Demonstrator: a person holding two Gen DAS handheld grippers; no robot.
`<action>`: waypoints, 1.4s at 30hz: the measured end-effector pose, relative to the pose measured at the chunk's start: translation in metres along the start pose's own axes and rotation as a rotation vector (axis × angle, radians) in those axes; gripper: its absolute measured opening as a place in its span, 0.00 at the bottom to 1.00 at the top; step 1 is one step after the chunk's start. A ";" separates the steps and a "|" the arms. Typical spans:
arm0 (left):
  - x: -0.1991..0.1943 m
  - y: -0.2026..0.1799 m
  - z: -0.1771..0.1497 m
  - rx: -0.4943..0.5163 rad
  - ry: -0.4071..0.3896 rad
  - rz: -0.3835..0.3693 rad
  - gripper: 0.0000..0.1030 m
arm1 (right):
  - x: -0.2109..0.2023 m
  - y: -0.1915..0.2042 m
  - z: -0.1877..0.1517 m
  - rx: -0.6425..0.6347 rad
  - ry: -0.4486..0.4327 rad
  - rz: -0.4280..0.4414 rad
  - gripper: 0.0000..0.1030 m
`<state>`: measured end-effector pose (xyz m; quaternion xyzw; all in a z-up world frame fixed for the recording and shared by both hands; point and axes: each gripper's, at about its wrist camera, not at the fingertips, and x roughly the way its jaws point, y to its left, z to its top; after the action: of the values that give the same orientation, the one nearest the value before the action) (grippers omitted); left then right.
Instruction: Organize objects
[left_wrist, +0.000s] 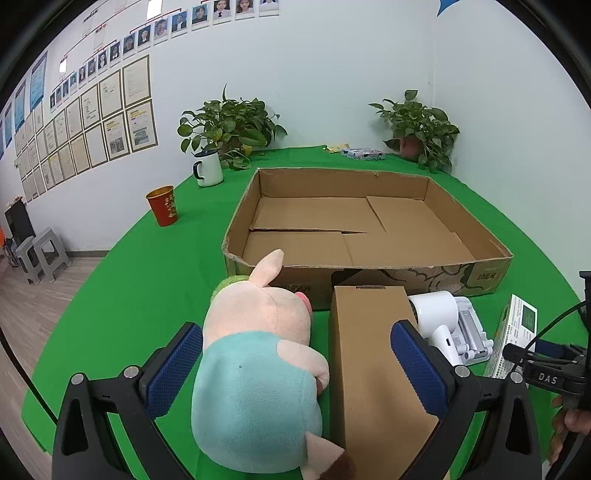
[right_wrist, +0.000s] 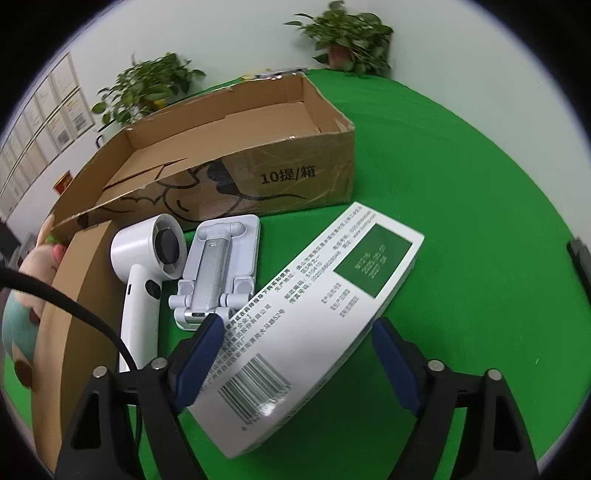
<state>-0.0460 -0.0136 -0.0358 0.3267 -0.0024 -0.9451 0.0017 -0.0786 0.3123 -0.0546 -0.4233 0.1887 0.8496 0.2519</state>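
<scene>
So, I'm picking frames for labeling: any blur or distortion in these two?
Left wrist view: sharp, even light, strong fisheye bending of the box rim. Right wrist view: motion-blurred, smearing the far plant and the carton print, though its barcode reads clearer.

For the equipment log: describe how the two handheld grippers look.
Both grippers, left and right, have glossy black forked frames with silver round bolts and two fingers with dark blue textured pads. A black cable trails past the right one, which bears white "DAS" lettering.
</scene>
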 end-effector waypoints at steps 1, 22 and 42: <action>0.000 0.001 0.000 0.001 0.001 -0.001 1.00 | 0.002 -0.005 0.001 -0.022 0.000 0.017 0.77; 0.021 0.049 -0.012 -0.024 0.101 0.028 1.00 | 0.063 0.008 0.005 0.020 0.057 -0.018 0.77; 0.047 0.090 -0.049 -0.262 0.284 -0.318 0.90 | -0.012 0.066 -0.020 -0.174 -0.153 0.300 0.99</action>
<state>-0.0531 -0.1040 -0.1028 0.4493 0.1719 -0.8705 -0.1041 -0.0992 0.2454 -0.0491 -0.3447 0.1557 0.9205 0.0984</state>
